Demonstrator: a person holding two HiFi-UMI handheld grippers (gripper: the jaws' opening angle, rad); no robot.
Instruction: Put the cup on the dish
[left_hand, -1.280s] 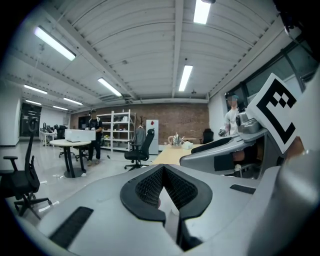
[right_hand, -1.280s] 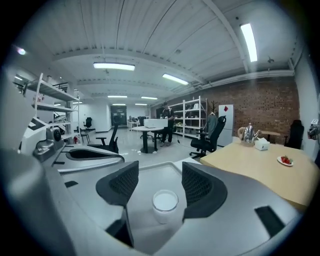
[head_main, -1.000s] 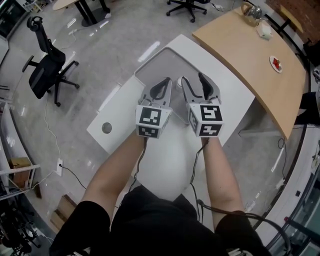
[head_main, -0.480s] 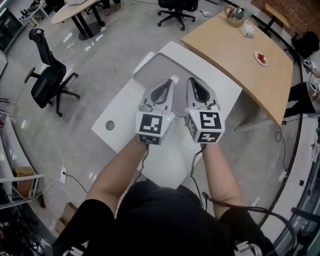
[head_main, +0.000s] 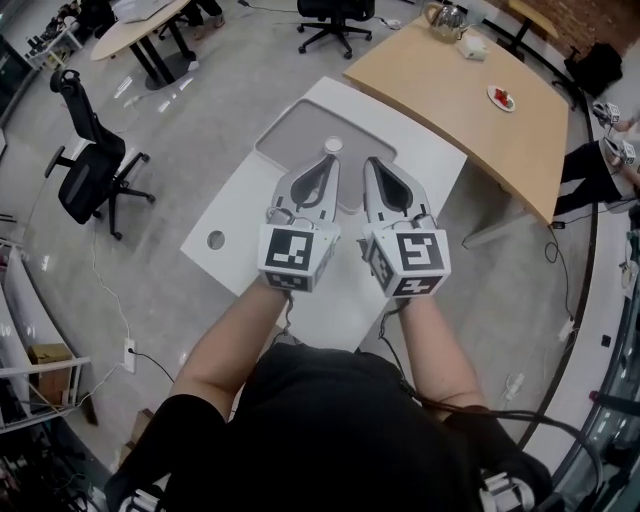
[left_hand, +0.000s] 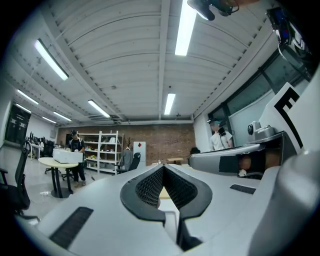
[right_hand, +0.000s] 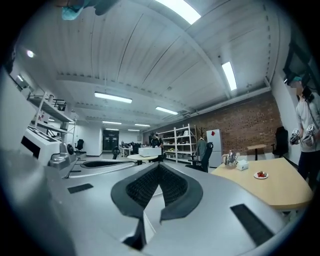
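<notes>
In the head view both grippers are held side by side over a white table (head_main: 330, 300), pointing away from me. My left gripper (head_main: 325, 162) is shut, its fingertips meeting with nothing between them, as the left gripper view (left_hand: 163, 168) also shows. My right gripper (head_main: 372, 163) is shut and empty too, its pads together in the right gripper view (right_hand: 159, 166). A small white cup (head_main: 332, 146) stands on a grey tray (head_main: 290, 135) just beyond the left fingertips. Neither gripper view shows the cup; both look out across the room.
A curved wooden table (head_main: 480, 110) adjoins the white one at the right, carrying a small plate with red bits (head_main: 502, 97) and a kettle (head_main: 443, 15). The white table has a round cable hole (head_main: 216, 240). A black office chair (head_main: 90, 170) stands at the left.
The right gripper's jaws, wide apart a second ago, have come together on nothing. Both grippers have shifted a little toward the left in the head view; the left stayed shut.
</notes>
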